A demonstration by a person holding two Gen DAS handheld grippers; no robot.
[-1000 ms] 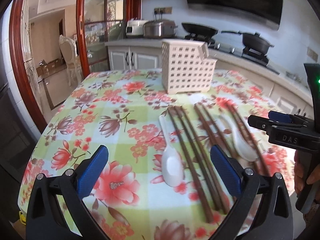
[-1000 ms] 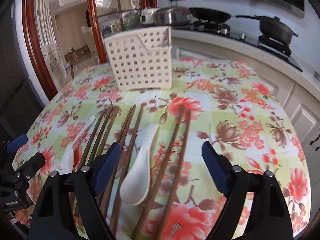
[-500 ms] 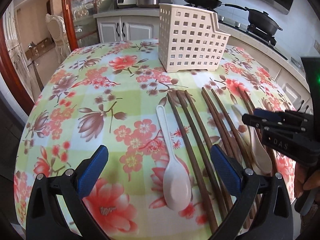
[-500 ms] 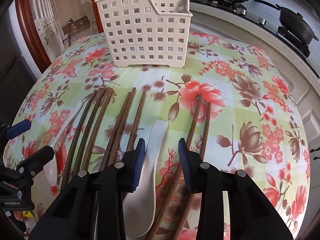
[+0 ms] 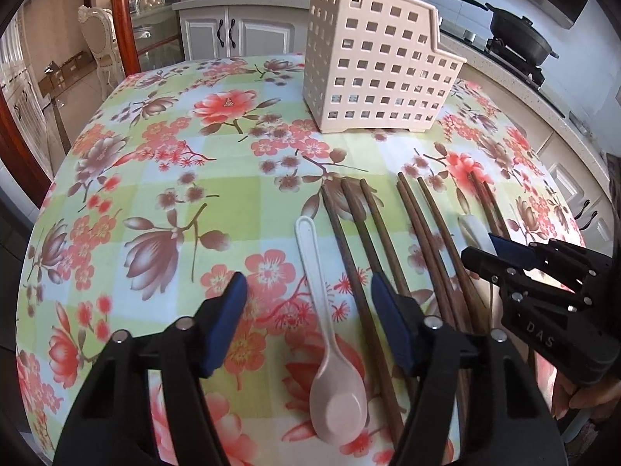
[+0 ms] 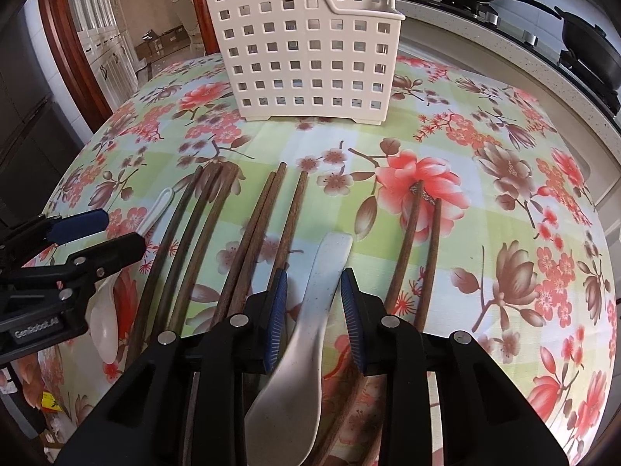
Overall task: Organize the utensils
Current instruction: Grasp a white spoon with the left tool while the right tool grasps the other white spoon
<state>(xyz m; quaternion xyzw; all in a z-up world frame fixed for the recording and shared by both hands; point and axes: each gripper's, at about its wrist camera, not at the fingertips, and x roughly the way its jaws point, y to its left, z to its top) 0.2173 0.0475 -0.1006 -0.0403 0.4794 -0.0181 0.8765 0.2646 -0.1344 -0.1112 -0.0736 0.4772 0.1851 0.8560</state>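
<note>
A cream perforated utensil basket [image 5: 378, 64] [image 6: 310, 42] stands at the far side of the floral table. Several brown chopsticks [image 5: 361, 264] [image 6: 256, 240] lie in groups in front of it. A white spoon [image 5: 330, 349] lies between the open jaws of my left gripper [image 5: 308, 326], which hovers low over it. A second white spoon [image 6: 306, 334] lies between the jaws of my right gripper [image 6: 314, 310], which are narrowed close around its handle but still apart from it. The left-hand spoon also shows in the right wrist view [image 6: 112, 310].
The floral tablecloth [image 5: 163, 163] covers a round table whose edge curves close at left and right. A kitchen counter with pans [image 5: 520, 35] runs behind the basket. A pair of chopsticks [image 6: 421, 256] lies just right of my right gripper.
Both grippers have dropped closer to the table and forward. The right gripper's jaws have narrowed from wide open to close around the spoon handle. The left gripper has narrowed a little.
</note>
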